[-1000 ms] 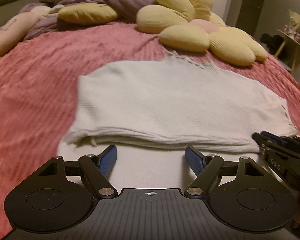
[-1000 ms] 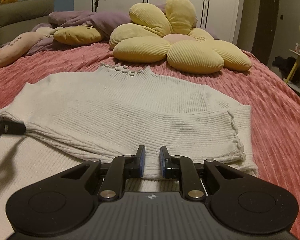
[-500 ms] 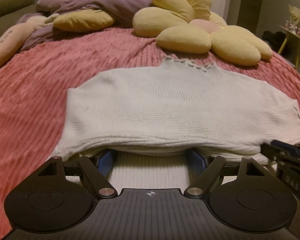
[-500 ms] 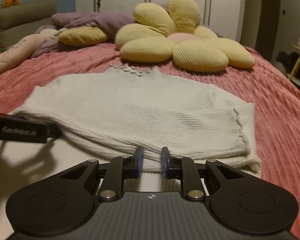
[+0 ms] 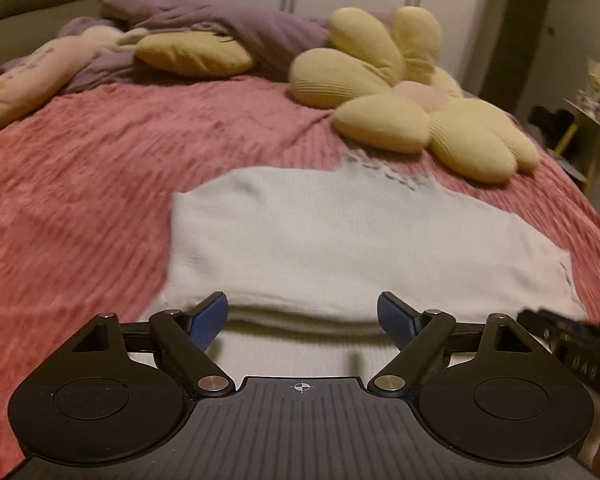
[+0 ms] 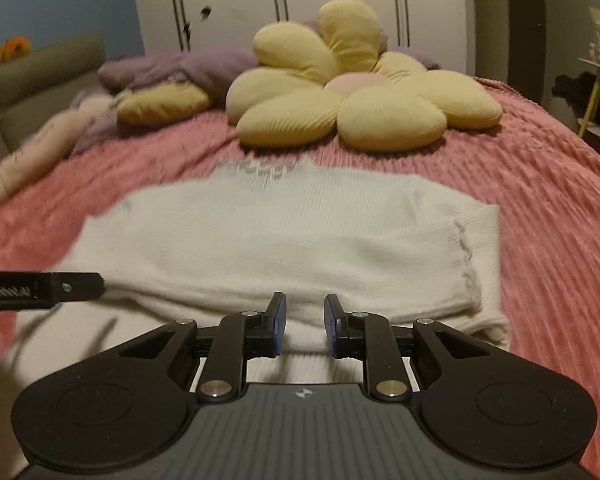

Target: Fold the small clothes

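Note:
A white knit sweater (image 5: 340, 240) lies flat on the pink bedspread (image 5: 80, 184), sleeves folded across its body, collar toward the pillows. It also shows in the right wrist view (image 6: 284, 236). My left gripper (image 5: 302, 316) is wide open and empty, just in front of the folded sleeve edge near the sweater's left side. My right gripper (image 6: 305, 322) has its jaws a narrow gap apart with nothing between them, above the lower part of the sweater near its right side. Each gripper shows at the edge of the other's view.
A yellow flower-shaped cushion (image 6: 360, 96) lies behind the sweater's collar. A yellow pillow (image 5: 192, 54), a purple blanket (image 5: 236, 28) and a pale bolster (image 5: 32, 76) lie at the back left. A wardrobe (image 6: 300, 4) stands behind the bed, and a small side table (image 5: 588, 128) at the right.
My left gripper has pulled back out from under the folded sleeve edge, so its blue pads show again. My right gripper's jaws have opened a little wider. Both views are blurred with motion.

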